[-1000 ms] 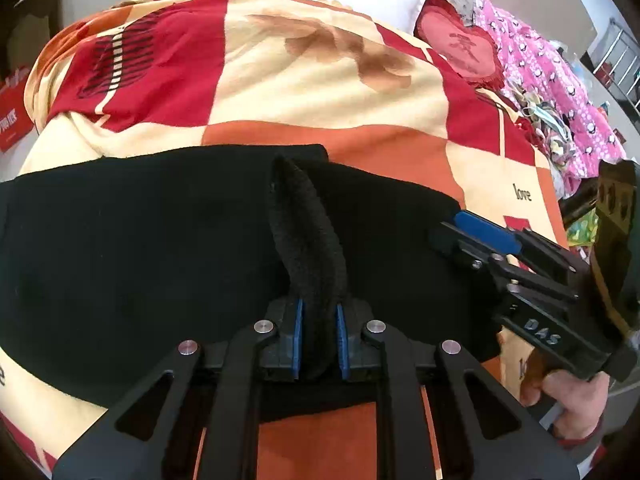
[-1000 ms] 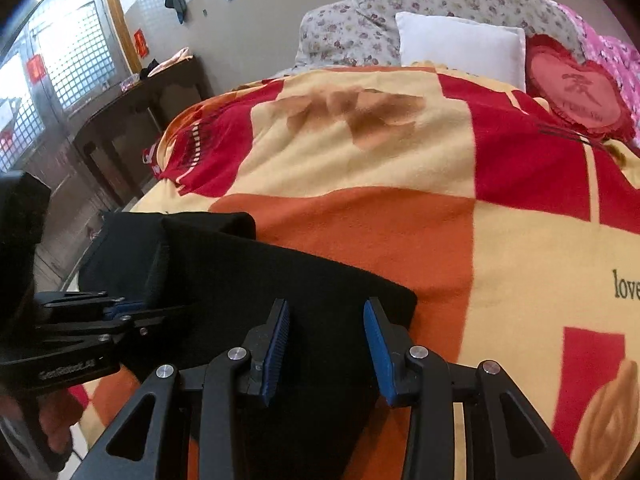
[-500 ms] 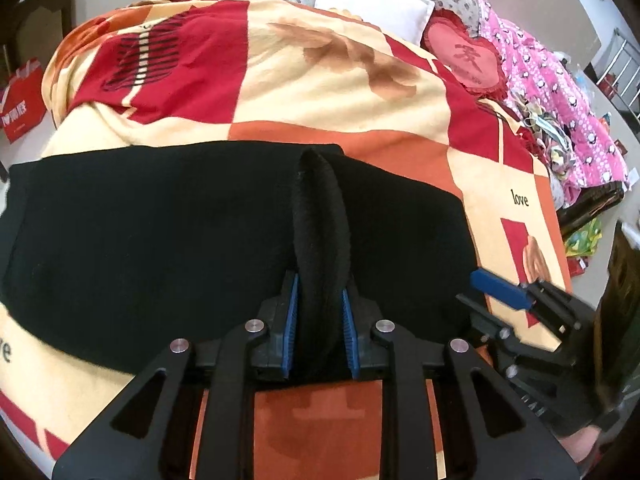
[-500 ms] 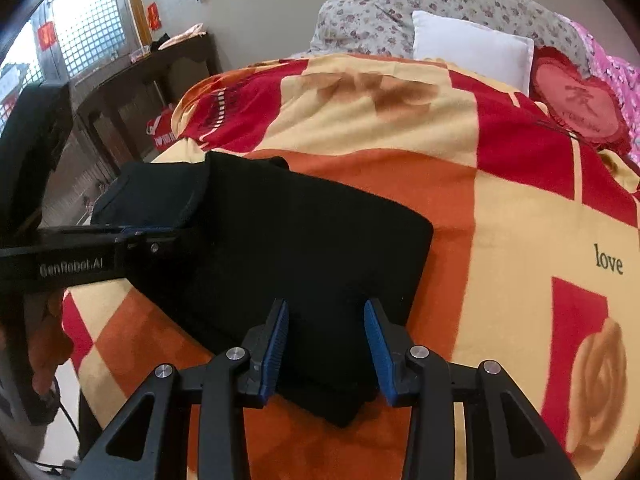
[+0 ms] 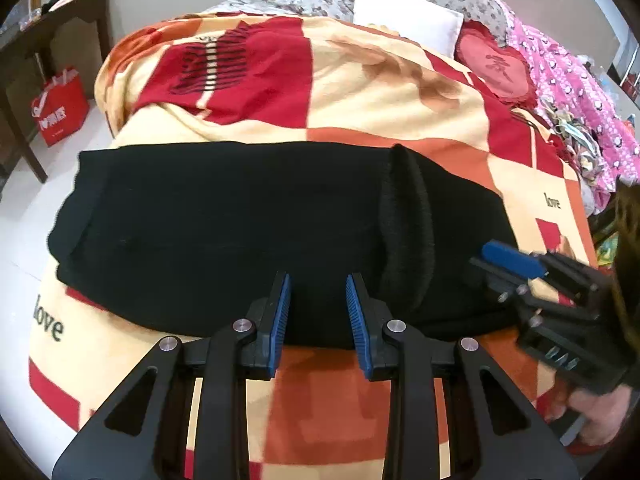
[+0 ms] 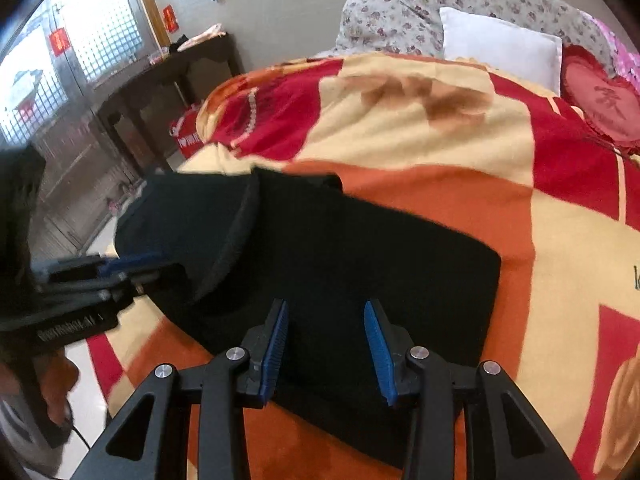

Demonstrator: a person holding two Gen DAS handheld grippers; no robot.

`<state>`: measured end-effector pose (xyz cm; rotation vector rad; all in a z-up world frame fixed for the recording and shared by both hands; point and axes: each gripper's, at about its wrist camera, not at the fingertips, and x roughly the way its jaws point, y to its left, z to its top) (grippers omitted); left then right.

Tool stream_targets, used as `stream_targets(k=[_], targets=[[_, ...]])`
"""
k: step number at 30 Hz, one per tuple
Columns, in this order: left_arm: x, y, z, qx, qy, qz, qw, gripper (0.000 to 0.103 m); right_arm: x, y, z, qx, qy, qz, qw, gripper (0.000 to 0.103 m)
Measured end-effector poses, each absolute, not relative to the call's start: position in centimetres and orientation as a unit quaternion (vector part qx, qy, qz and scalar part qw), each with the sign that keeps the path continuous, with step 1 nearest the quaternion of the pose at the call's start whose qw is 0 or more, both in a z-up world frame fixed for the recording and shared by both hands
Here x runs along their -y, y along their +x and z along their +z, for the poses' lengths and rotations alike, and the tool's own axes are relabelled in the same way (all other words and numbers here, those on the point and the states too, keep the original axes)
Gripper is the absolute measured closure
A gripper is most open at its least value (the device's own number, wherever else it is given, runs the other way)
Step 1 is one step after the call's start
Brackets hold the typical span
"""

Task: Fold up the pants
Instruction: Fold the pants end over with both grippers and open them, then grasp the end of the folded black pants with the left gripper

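Black pants (image 5: pixel 224 232) lie across the patchwork blanket (image 5: pixel 384 92) on the bed, folded lengthwise, with a raised ridge of cloth (image 5: pixel 412 240) standing up right of the middle. My left gripper (image 5: pixel 318 316) is open and empty at the near edge of the pants, just left of the ridge. My right gripper (image 6: pixel 326 344) is open and empty over the near edge of the pants (image 6: pixel 380 264). The right gripper also shows in the left wrist view (image 5: pixel 520 268), and the left gripper shows blurred in the right wrist view (image 6: pixel 120 268).
A white pillow (image 5: pixel 404 24), a red heart cushion (image 5: pixel 496 68) and a pink quilt (image 5: pixel 568 88) lie at the head and right side. A dark wooden table (image 6: pixel 160 92) and a red bag (image 5: pixel 60 112) stand on the floor left of the bed.
My left gripper has opened and let go of the cloth ridge, then shifted left of it. The ridge stays standing. The right gripper stays open over the near edge.
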<state>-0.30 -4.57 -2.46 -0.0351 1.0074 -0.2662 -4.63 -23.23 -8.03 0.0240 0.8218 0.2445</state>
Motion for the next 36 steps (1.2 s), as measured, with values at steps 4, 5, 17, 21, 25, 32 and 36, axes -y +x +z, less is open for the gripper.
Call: stream_targets(k=[4,5,17,21,25,32,36], targets=[[3.6,-0.4,-2.3,-0.475,-0.019,-0.113,0.872,0.075,22.3,-3.2,-7.1,-0.387,0.008,0.119,0.915,0.065],[3.4,-0.4,-2.3,-0.476,-0.02,-0.111,0.872,0.075,21.8,-2.7,-7.0,-0.385,0.003,0.12,0.915,0.065],[1.1,0.1,-2.8,-0.484,-0.034,-0.089,0.87,0.075,18.5,1.1,-7.4,-0.393,-0.059,0.089,0.913,0.064],[0.7,0.3,-2.9,-0.484,-0.041,-0.086,0.87,0.075,18.9,-0.5,-5.9,-0.38,-0.046,0.102,0.918,0.064],[0.6,0.3,-3.0,-0.486,-0.042,-0.084,0.869,0.075,18.4,-0.5,-7.0,-0.394,-0.051,0.111,0.911,0.064],[0.6,0.1,-2.9,-0.485,-0.04,-0.084,0.869,0.075,18.7,1.0,-7.9,-0.398,-0.033,0.114,0.91,0.06],[0.0,0.0,-2.9,-0.486,-0.047,-0.081,0.869,0.075,19.5,0.8,-7.3,-0.4,-0.011,0.123,0.908,0.06]])
